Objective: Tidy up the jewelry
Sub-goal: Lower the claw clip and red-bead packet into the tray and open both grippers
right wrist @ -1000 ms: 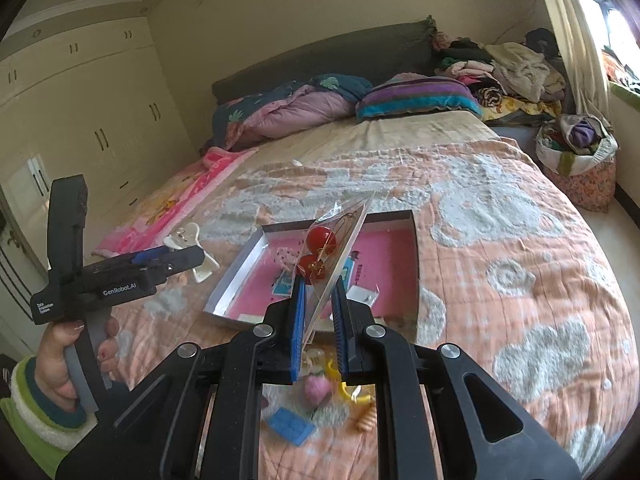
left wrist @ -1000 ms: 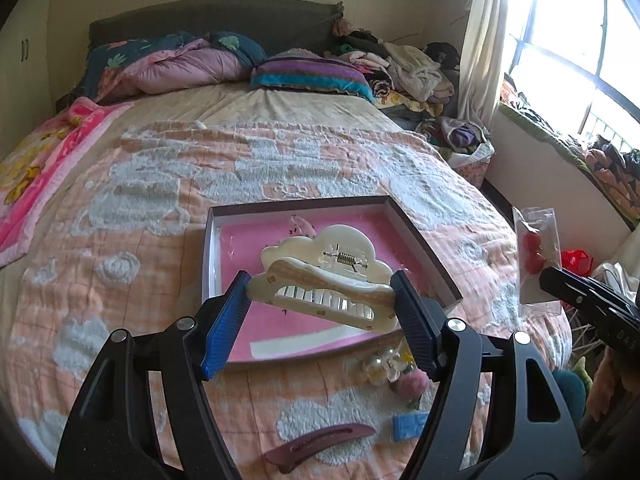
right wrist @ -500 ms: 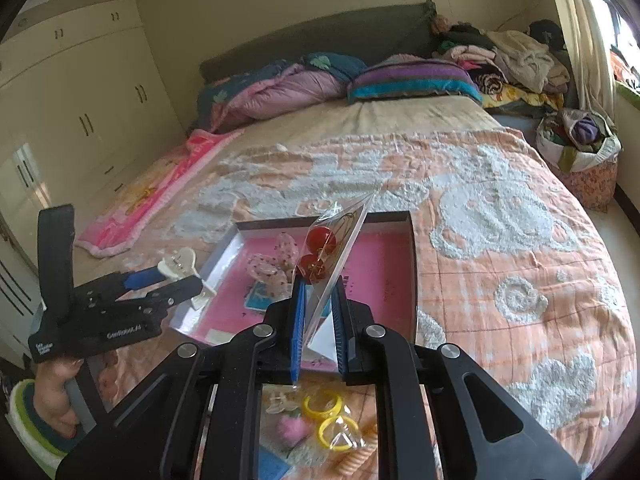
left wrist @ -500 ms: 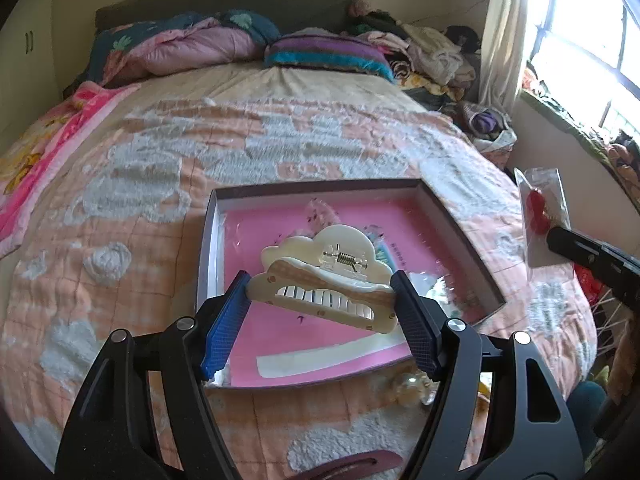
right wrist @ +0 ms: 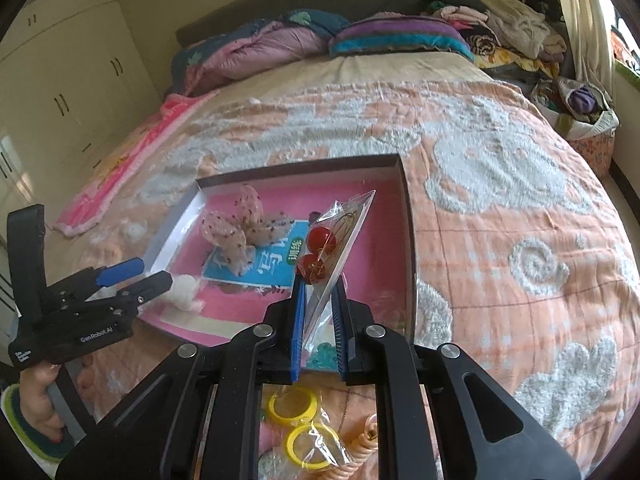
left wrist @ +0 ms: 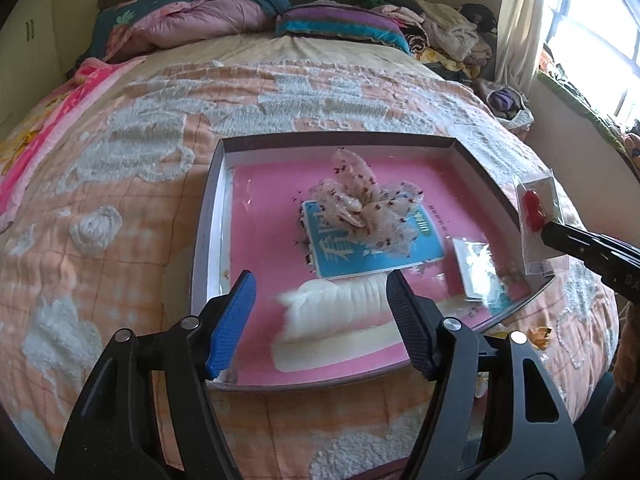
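A shallow box with a pink floor point(left wrist: 264, 248) lies on the bed; it also shows in the right wrist view point(right wrist: 384, 216). My left gripper point(left wrist: 320, 320) is open over its near edge. The cream claw hair clip point(left wrist: 336, 308) is blurred below the fingers, free of them, inside the box; it shows by the left gripper in the right wrist view point(right wrist: 184, 292). My right gripper point(right wrist: 318, 320) is shut on a clear packet of red cherry earrings point(right wrist: 324, 248), held above the box's near right part; the packet also shows in the left wrist view point(left wrist: 536, 216). A speckled scrunchie point(left wrist: 360, 208) lies on a blue card point(left wrist: 376, 244).
A small clear packet point(left wrist: 480, 272) lies at the box's right. Yellow rings in a bag point(right wrist: 304, 424) and a coiled hair tie point(right wrist: 360, 448) lie on the peach quilt point(right wrist: 500, 184) before the box. Pillows point(left wrist: 224, 12) and clothes point(left wrist: 448, 28) crowd the headboard.
My left gripper has opened and let go of the hair clip, which has dropped into the box. Both grippers have moved closer over the box; the right still holds the earring packet.
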{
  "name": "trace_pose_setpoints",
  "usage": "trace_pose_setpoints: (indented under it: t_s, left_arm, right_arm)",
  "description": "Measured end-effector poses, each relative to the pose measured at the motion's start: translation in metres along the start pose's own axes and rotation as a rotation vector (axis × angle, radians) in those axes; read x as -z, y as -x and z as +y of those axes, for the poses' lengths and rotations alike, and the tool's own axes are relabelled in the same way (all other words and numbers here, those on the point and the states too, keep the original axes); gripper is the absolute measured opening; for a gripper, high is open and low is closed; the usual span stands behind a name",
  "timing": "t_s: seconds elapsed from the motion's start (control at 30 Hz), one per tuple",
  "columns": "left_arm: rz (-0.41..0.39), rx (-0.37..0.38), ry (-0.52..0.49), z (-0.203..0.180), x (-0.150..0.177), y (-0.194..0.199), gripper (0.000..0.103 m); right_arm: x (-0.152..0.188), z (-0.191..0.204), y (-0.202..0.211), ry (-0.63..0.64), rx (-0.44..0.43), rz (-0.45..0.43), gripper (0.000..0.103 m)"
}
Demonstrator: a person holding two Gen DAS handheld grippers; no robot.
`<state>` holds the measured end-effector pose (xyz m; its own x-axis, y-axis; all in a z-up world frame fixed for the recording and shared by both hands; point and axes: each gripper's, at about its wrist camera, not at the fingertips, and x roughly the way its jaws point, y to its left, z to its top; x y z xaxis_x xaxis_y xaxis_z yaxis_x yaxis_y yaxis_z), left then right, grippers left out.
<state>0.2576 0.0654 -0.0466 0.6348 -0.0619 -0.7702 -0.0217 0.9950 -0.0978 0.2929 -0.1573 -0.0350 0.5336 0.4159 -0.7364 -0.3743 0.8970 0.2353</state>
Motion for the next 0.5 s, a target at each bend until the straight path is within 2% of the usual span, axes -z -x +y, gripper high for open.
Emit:
trace_pose_setpoints:
  t_s: [0.5]
  left_arm:
    - [-0.005,0.010,0.044,0.008,0.008,0.015,0.058]
  right_arm:
    - [0.002,0.001,-0.016,-0.016,0.015,0.016,0.016]
